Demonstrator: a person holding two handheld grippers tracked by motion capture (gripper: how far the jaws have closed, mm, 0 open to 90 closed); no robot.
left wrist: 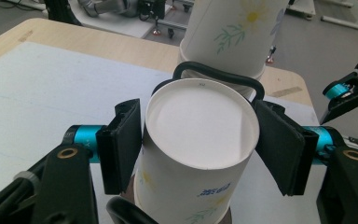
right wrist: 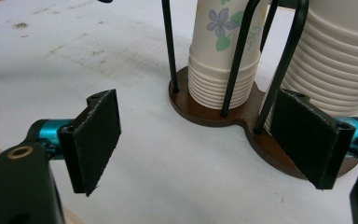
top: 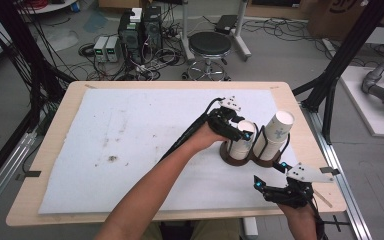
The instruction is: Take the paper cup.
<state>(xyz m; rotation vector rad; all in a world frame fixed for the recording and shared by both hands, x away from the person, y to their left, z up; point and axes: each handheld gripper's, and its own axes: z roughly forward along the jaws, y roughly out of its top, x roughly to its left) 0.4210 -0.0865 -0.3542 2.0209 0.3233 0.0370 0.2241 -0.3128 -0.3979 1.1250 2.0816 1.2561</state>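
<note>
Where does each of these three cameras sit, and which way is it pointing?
High view: above the table's near edge, looking forward and down; both forearms and grippers show.
Left gripper view: rides the left gripper, looking along its jaws, shut on the top cup of a stack.
Right gripper view: rides the right gripper, jaws open, facing the cup holder.
All three share the holder's two cup stacks.

Two cup stacks [top: 241, 140] [top: 277, 131], one holder [top: 247, 159], two grippers [top: 240, 129] [top: 269, 176].
</note>
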